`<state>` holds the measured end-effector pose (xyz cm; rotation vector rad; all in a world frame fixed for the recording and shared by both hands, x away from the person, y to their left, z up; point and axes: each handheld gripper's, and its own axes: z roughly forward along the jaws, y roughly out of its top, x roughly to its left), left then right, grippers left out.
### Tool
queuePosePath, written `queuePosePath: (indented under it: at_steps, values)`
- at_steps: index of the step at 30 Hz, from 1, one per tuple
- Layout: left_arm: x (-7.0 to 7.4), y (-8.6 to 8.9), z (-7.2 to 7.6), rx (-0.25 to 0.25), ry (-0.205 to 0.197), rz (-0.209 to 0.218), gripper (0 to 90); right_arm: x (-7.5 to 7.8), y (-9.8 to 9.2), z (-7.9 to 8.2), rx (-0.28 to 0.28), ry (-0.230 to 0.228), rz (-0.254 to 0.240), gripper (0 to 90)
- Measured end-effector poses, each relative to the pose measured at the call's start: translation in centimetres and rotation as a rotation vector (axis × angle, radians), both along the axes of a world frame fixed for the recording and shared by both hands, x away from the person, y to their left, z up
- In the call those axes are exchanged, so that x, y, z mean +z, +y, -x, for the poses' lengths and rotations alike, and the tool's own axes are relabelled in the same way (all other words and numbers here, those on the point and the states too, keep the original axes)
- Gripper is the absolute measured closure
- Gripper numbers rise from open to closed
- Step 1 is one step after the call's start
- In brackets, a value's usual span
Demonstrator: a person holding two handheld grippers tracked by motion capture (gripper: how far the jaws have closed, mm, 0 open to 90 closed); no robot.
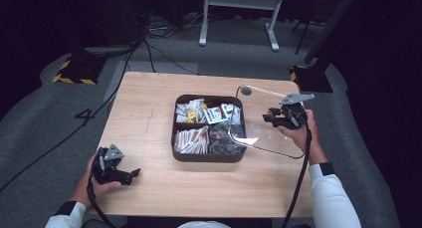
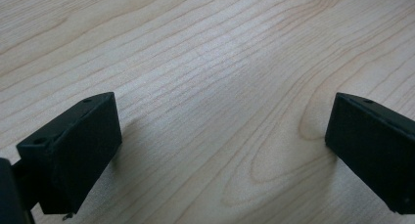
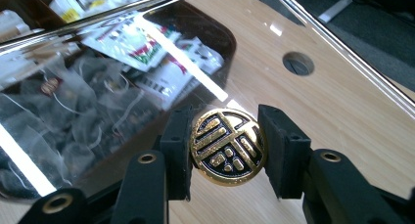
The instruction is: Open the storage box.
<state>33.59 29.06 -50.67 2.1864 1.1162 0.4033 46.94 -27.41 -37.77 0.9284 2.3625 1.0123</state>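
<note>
Pinched between the right gripper's (image 3: pixel 227 148) two black fingers (image 3: pixel 178 150) is a round gold-and-black knob (image 3: pixel 228 146), the handle of a clear glass lid (image 1: pixel 259 121) with a metal rim. In the high view the lid hangs tilted over the right edge of the dark brown box (image 1: pixel 209 157) and the bare worktop (image 1: pixel 149 113) beside it, its left part overlapping the box's right compartments. The right hand (image 1: pixel 298 131) holds the gripper from the lid's right side.

The left gripper's (image 2: pixel 222 150) fingers (image 2: pixel 73 150) stand spread wide with nothing between them, low over plain wood grain; in the high view that gripper (image 1: pixel 112 167) rests near the worktop's front left corner, well apart from the box.

One box, one lid, one knob, two grippers. The box shows four compartments: white and yellow packets (image 1: pixel 190 111) at back left, printed packets (image 1: pixel 219 113) at back right, brown sticks or sachets (image 1: pixel 191 140) at front left, and grey tea bags (image 1: pixel 224 141) at front right. How many packets lie in each cannot be counted; they overlap, and bright streaks of reflection on the glass blur those beneath it. The left gripper view cuts off both fingers at the frame's lower edge. A round hole (image 3: pixel 298 63) in the worktop shows through the glass.
</note>
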Motion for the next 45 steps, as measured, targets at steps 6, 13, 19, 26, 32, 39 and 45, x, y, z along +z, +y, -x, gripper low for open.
queuePosePath:
  at_steps: [6,13,19,26,32,39,45]
  values:
    - [0.0,0.0,0.0,0.0,0.0,0.0,0.5,-0.4,-1.8,0.3,-0.031,0.005,0.001,59.5]
    - [0.0,0.0,0.0,0.0,0.0,0.0,0.5,-1.1,-3.8,0.5,-0.069,0.012,0.005,59.5]
    - [0.0,0.0,0.0,0.0,0.0,0.0,0.5,-1.9,-4.8,0.5,-0.088,0.027,0.023,59.5]
    - [0.0,0.0,0.0,0.0,0.0,0.0,0.5,-2.9,-5.7,0.2,-0.107,0.051,0.023,59.5]
    - [0.0,0.0,0.0,0.0,0.0,0.0,0.5,-3.7,-6.5,0.2,-0.119,0.066,0.025,59.5]
    - [0.0,0.0,0.0,0.0,0.0,0.0,0.5,-4.6,-6.9,0.2,-0.124,0.083,0.028,59.5]
    - [0.0,0.0,0.0,0.0,0.0,0.0,0.5,-5.7,-6.9,-0.1,-0.13,0.1,0.049,59.5]
